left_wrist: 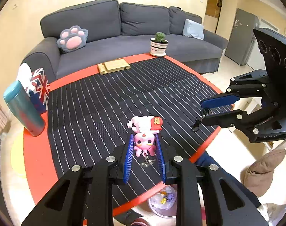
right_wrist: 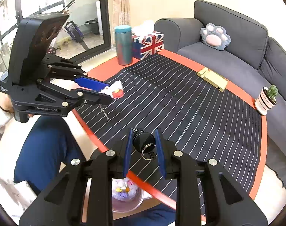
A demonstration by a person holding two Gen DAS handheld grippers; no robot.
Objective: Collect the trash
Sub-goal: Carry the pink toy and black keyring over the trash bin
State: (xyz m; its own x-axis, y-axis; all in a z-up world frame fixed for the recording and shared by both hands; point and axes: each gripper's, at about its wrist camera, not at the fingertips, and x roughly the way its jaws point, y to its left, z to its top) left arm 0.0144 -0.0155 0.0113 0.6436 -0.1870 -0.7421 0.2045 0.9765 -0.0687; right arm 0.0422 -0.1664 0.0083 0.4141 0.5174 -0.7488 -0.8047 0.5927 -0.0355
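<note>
My left gripper (left_wrist: 144,146) clamped the pink figurine keychain (left_wrist: 144,131), my right gripper (right_wrist: 144,145) the black badge reel (right_wrist: 144,141). I held both lifted off the surface (left_wrist: 105,98), probably bound for the trash bin (right_wrist: 137,201) at lower frame.

Cactus pot (left_wrist: 159,46) and tissue box (left_wrist: 39,88) on opposite table (left_wrist: 35,162) corners

— Where did I have room?

— The middle of the striped cloth (left_wrist: 124,94) lay open. A tumbler (left_wrist: 24,109) and tissue box (left_wrist: 39,86) blocked one corner; a wooden stand (left_wrist: 113,66) and potted cactus (left_wrist: 159,45) lined the sofa edge.
</note>
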